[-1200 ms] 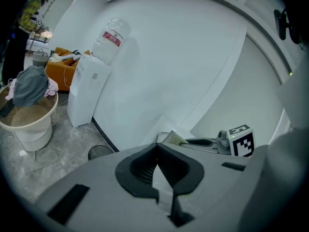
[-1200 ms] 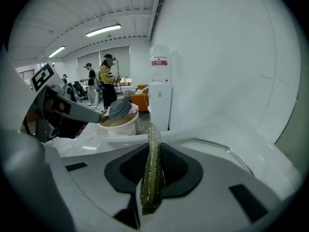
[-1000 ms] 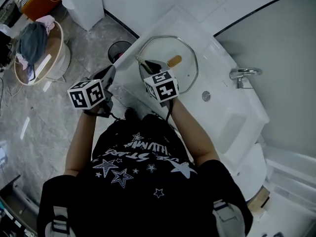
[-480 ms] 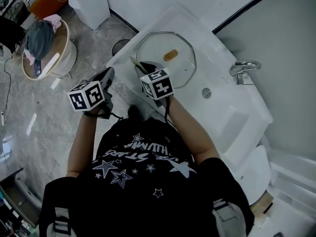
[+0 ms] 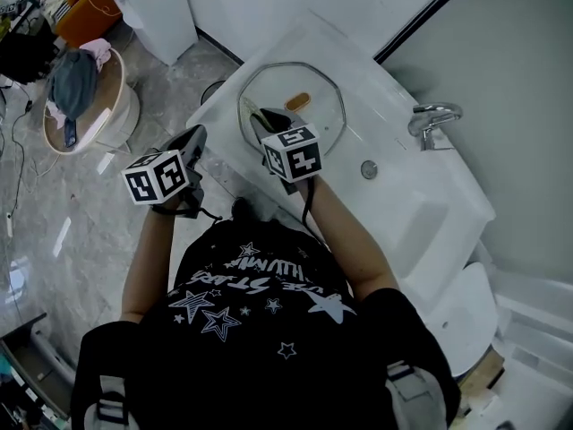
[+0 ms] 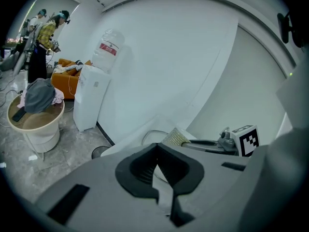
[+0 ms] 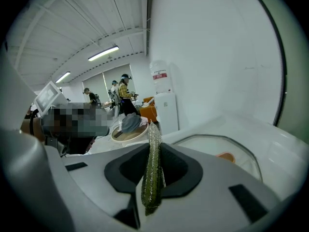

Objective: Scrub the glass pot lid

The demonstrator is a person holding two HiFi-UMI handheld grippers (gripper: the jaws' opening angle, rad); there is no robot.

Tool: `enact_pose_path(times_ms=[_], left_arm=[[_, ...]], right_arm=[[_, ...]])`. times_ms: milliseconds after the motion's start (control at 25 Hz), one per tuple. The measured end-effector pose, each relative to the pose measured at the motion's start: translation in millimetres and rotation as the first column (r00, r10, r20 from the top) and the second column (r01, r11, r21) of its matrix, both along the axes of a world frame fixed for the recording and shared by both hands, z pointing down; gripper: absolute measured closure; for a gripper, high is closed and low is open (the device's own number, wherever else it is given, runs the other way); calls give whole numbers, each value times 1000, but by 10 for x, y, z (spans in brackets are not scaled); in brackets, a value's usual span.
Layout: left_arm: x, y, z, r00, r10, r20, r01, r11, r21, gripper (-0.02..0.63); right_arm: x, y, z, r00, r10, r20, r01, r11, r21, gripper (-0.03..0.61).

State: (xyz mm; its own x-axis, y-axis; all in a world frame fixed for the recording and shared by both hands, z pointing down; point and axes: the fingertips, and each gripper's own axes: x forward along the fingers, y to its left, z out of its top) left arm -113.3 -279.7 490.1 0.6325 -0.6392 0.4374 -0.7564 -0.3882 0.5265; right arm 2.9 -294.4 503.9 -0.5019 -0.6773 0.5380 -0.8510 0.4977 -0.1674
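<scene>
The glass pot lid (image 5: 313, 124) lies flat in the white sink (image 5: 403, 213), its brown knob (image 5: 298, 101) near the middle. My right gripper (image 5: 266, 119) hovers over the lid's near-left part, shut on a green scouring pad (image 5: 253, 113). In the right gripper view the pad (image 7: 153, 168) stands edge-on between the jaws of the right gripper (image 7: 153, 151), with the lid (image 7: 231, 146) ahead to the right. My left gripper (image 5: 197, 139) is off the sink's left edge, over the floor. The left gripper (image 6: 155, 151) is shut with nothing in it.
A chrome faucet (image 5: 430, 116) and a round drain button (image 5: 369, 169) sit at the sink's right. A white water dispenser (image 6: 94, 98), a round stool (image 5: 85, 106) piled with clothes and a black bin (image 5: 215, 88) stand on the floor at left. People stand far back.
My right gripper has edged a little further over the lid with the pad. The left gripper has stayed put. The head view has shifted slightly.
</scene>
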Motion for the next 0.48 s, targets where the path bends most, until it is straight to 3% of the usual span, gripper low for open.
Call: enact_pose_path(times_ms=[280,480], left_arm=[[257,-118,-128,999,49,-15,-49,998,29,606],[456,-227,-127,996,81,-28,-80,996,33,606]], right_arm=[[805,-210,-412,981,191,-13,-189,977,98,509],[1603,-357,-368,911,410,-26,-407,909,85,509]])
